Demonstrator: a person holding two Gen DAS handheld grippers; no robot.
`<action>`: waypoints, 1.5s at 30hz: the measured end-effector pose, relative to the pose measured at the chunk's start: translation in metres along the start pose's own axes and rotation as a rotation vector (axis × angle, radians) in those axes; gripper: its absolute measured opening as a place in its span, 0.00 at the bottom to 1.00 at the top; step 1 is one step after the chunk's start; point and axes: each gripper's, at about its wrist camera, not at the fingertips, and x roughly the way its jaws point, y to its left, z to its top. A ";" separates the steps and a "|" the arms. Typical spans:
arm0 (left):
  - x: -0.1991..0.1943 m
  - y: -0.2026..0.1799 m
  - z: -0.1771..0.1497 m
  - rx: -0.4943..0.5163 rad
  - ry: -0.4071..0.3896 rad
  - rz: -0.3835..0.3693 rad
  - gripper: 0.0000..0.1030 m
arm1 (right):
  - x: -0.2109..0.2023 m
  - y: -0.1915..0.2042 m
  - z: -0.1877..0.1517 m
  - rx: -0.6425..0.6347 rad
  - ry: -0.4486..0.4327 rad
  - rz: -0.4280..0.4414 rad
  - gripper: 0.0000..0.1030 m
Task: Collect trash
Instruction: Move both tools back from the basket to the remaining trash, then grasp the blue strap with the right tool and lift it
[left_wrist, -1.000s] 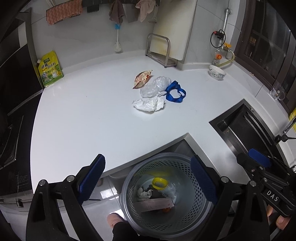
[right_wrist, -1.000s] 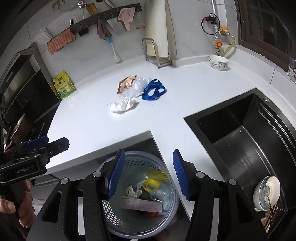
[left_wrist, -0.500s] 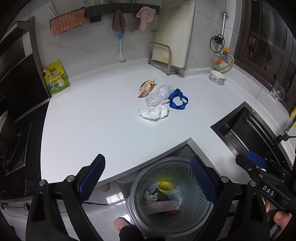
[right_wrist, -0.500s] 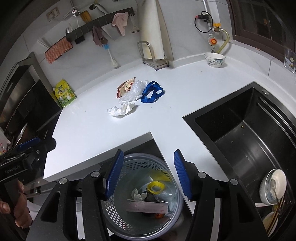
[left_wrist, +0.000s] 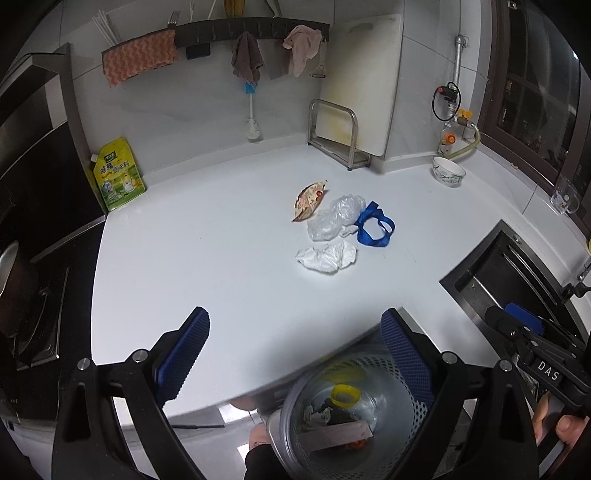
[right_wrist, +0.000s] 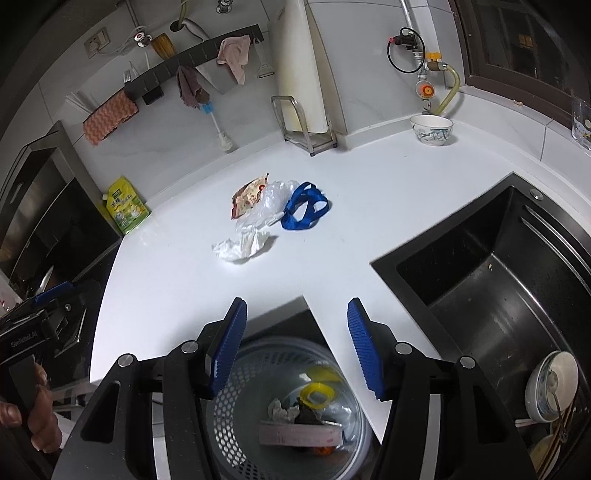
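Note:
Trash lies in a small heap mid-counter: a crumpled white tissue (left_wrist: 327, 257) (right_wrist: 243, 248), a clear plastic bag (left_wrist: 334, 218) (right_wrist: 271, 201), an orange snack wrapper (left_wrist: 309, 199) (right_wrist: 249, 195) and a blue strap (left_wrist: 375, 229) (right_wrist: 304, 206). Below the counter's front corner stands a perforated grey bin (left_wrist: 417, 413) (right_wrist: 225, 417) holding a yellow ring, a wad and a flat strip. My left gripper (left_wrist: 295, 347) is open and empty above the counter edge and bin. My right gripper (right_wrist: 295, 347) is open and empty over the bin, well short of the heap.
A black sink (right_wrist: 491, 280) with dishes lies to the right. A patterned bowl (left_wrist: 448, 172) (right_wrist: 431, 129), a cutting board in a metal rack (left_wrist: 334, 136), a green-yellow pouch (left_wrist: 116, 173) and a stove (left_wrist: 33, 314) at left border the white counter (left_wrist: 207, 251).
Both grippers have risen and pulled forward over the counter edge, so the bin has slid lower in both views and the trash heap sits lower in the left view. Jaws stay open.

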 end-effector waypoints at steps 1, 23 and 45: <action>0.006 0.002 0.005 0.004 -0.001 -0.008 0.89 | 0.006 0.002 0.004 0.002 -0.001 -0.011 0.53; 0.194 0.033 0.102 0.221 0.078 -0.183 0.90 | 0.158 0.023 0.075 0.140 0.020 -0.211 0.53; 0.229 0.037 0.085 0.203 0.147 -0.216 0.90 | 0.241 0.014 0.101 0.069 0.039 -0.273 0.56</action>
